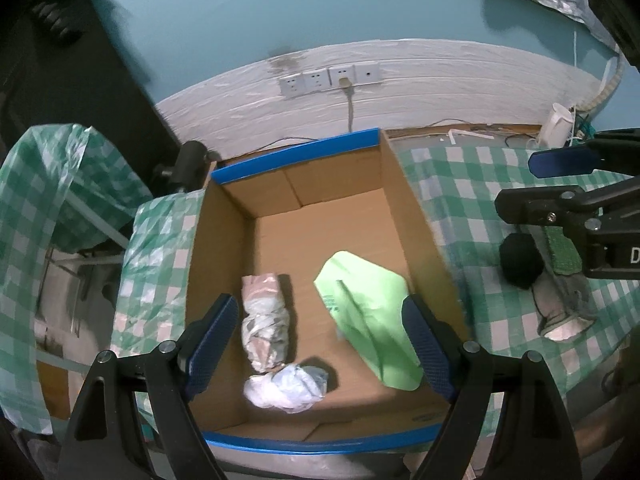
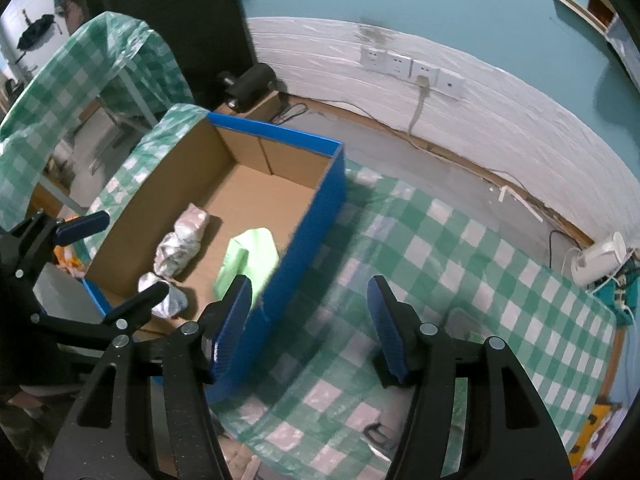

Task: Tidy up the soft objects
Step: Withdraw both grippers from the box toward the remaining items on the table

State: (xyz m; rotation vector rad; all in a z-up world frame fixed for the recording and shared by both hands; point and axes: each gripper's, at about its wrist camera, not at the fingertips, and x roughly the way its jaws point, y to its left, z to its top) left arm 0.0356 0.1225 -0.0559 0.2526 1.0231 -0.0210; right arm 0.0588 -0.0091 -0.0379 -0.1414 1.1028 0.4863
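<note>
An open cardboard box (image 1: 416,216) with blue-taped rims stands on a green checked tablecloth (image 2: 460,248). Inside lie a pink-and-white wrapped bundle (image 1: 266,320), a crumpled white bag (image 1: 286,388) and a light green bag (image 1: 368,312). My left gripper (image 1: 320,344) hovers over the box's near half, open, with nothing between its fingers. My right gripper (image 2: 310,314) is open and empty just right of the box's blue wall (image 2: 316,216), above the cloth. It also shows at the right edge as the right gripper (image 1: 538,184). A black soft ball (image 1: 520,260) and a grey sock (image 1: 564,312) lie under it.
A green textured pad (image 1: 562,252) lies by the black ball. A white kettle (image 2: 600,258) and cables sit at the table's far right corner. Wall sockets (image 1: 332,78) line the wall behind. Left of the box the cloth drops off the table edge (image 1: 152,264).
</note>
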